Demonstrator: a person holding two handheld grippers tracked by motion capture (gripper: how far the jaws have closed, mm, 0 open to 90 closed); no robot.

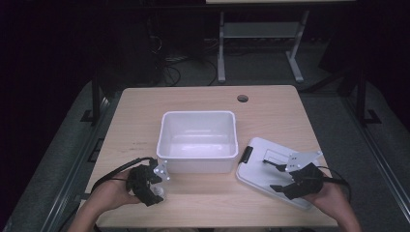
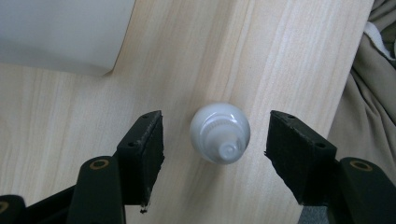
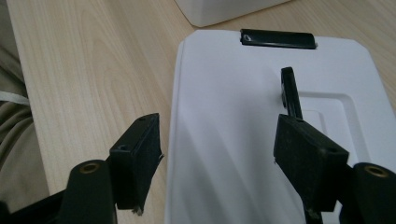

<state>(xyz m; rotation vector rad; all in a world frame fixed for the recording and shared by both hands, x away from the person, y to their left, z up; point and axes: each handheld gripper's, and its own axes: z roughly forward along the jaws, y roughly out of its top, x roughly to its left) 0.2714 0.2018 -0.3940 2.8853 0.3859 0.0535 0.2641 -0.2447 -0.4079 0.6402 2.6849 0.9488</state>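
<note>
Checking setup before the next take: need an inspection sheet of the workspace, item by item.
Surface: light wood table, cable hole at the far edge.
Job's things: small white bottle upright between the left tool's pads, gaps on both sides; empty white bin; white lid flat on the table.
Clutter: nothing seen.
Grippers: left tool open, straddling the bottle; right tool open over the lid's edge.
Cables: one trails from each tool.
Surroundings: dark, another table's frame beyond.
</note>
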